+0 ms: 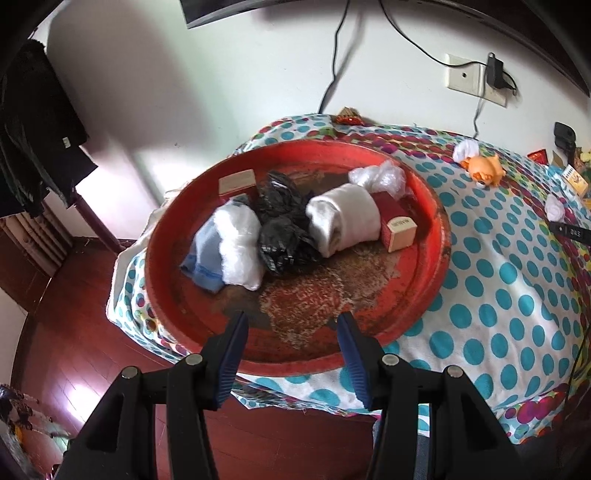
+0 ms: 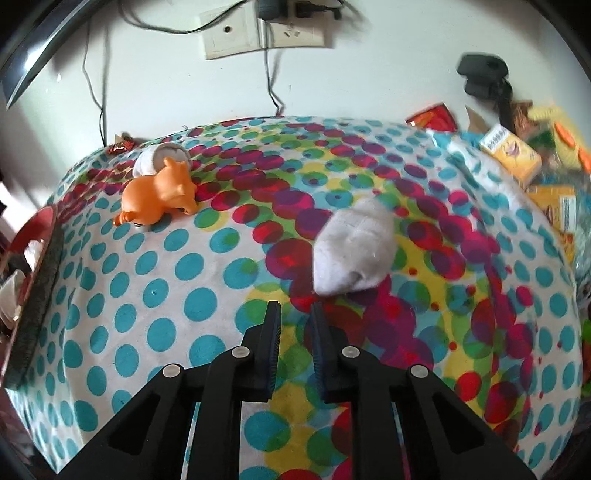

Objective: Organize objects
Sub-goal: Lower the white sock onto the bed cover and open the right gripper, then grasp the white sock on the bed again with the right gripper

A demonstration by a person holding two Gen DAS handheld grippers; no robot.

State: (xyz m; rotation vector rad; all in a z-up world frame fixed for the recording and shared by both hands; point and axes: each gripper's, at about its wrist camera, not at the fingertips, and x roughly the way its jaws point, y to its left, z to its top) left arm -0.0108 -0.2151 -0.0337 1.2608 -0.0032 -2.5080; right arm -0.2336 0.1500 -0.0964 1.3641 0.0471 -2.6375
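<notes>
Left wrist view: red round tray [image 1: 436,236] is seen on a polka-dot cloth [image 1: 498,295], filling the centre. On the tray, from 9 to 3 o'clock, are laid a light blue cloth [image 1: 201,258], a white wad [image 1: 240,247], a crumpled black bag [image 1: 284,229], a rolled white towel [image 1: 343,221] and a red box [image 1: 397,225]; a beige box [image 1: 236,181] sits at 11 o'clock, clear plastic [image 1: 380,177] at 1 o'clock. Tray floor is worn and speckled. Left gripper [image 1: 291,325] is held spread over the tray's near rim, nothing between its jaws. An orange toy animal [image 1: 484,171] is lying at 2 o'clock on the cloth, off the tray.

Right wrist view: right gripper [image 2: 295,310] is clenched, nothing gripped, its tips just short of a white sock [image 2: 351,251], which lies crumpled and blurred on the cloth at about 1 o'clock from the tips. Nothing is blocking the way to it. Yellow cartons [image 2: 511,153] are piled at 2 o'clock, wall sockets [image 2: 266,31] at 12 o'clock.
</notes>
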